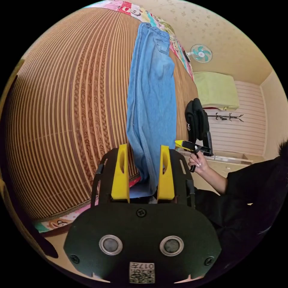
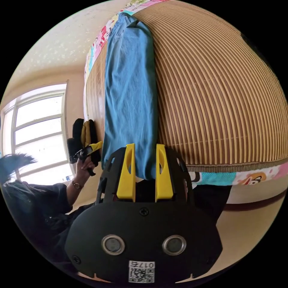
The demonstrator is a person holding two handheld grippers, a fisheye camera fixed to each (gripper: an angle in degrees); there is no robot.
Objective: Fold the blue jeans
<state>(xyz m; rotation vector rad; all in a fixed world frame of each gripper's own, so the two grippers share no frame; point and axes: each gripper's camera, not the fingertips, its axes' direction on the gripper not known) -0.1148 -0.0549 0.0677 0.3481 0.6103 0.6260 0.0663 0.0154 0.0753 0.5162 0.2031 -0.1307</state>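
Both grippers, left (image 1: 141, 171) and right (image 2: 145, 172), hold their yellow jaws parted around the hem end of the blue jeans (image 1: 151, 102); whether they pinch is unclear. The jeans lie lengthwise on the striped mat (image 1: 69, 114), waistband at the far end.

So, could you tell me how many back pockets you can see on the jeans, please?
1. A single back pocket shows at the far, waistband end of the jeans lying lengthwise on the striped mat. The jeans look folded in half, so a second pocket may be hidden.
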